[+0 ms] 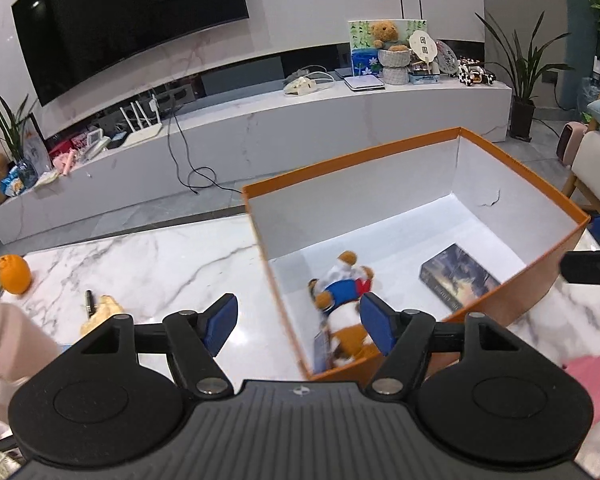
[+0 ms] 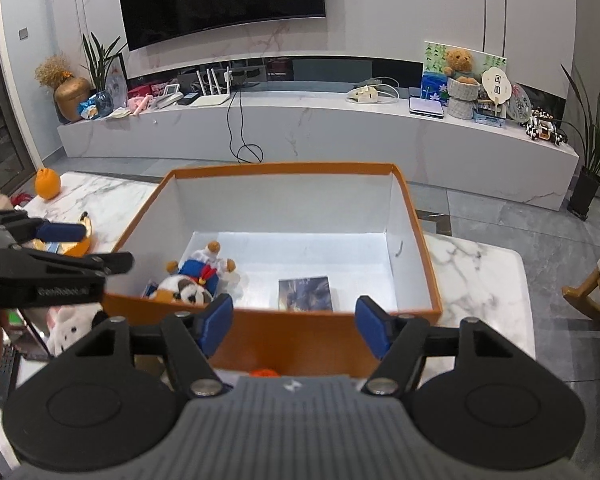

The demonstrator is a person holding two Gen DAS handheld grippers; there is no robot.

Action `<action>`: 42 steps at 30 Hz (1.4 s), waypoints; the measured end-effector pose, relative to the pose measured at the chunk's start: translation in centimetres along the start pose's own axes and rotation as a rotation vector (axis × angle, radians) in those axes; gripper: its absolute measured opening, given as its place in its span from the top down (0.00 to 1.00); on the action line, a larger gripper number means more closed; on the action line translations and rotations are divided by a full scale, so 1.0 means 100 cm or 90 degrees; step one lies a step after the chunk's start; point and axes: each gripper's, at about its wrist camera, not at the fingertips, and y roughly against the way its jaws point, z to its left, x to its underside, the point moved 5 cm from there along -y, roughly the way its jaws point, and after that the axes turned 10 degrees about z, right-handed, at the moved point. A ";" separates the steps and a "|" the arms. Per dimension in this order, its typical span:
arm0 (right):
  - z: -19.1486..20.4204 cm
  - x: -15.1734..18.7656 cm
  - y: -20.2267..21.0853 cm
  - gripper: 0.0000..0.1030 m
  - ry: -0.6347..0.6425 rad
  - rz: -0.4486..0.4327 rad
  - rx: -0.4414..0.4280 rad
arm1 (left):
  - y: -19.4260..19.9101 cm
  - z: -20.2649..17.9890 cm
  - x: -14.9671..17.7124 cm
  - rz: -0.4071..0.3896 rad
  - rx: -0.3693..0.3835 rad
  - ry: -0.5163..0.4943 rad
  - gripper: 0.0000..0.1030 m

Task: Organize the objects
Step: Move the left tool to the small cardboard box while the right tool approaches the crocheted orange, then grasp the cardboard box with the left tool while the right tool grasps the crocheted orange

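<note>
An orange box (image 1: 412,148) with a white inside stands on the marble table (image 1: 148,256). In it lie a plush toy in a blue and red outfit (image 1: 342,286) and a dark book (image 1: 458,276). My left gripper (image 1: 298,322) is open and empty over the box's near left corner, just above the plush toy. My right gripper (image 2: 294,324) is open and empty in front of the box's near wall (image 2: 300,340). In the right wrist view the plush toy (image 2: 196,280) and the book (image 2: 304,294) lie inside the box, and the left gripper (image 2: 88,248) shows at the left.
An orange fruit (image 1: 14,274), a pen (image 1: 89,302) and a yellowish object (image 1: 102,312) lie on the table left of the box. A white plush (image 2: 74,326) and a remote (image 2: 6,372) lie at the near left. A pink item (image 1: 594,380) lies at the right.
</note>
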 end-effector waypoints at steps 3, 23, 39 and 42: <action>-0.004 0.010 0.006 0.31 0.002 0.007 0.006 | 0.002 0.007 0.008 -0.007 -0.005 0.008 0.17; -0.011 0.039 -0.040 0.21 0.014 0.089 0.011 | -0.013 -0.012 0.060 0.090 0.131 0.049 0.15; 0.008 0.046 -0.106 0.21 -0.004 0.168 -0.012 | -0.023 -0.026 0.067 0.094 0.129 0.003 0.13; 0.008 0.045 -0.108 0.21 -0.010 0.169 -0.011 | -0.025 -0.018 0.066 0.101 0.127 0.025 0.13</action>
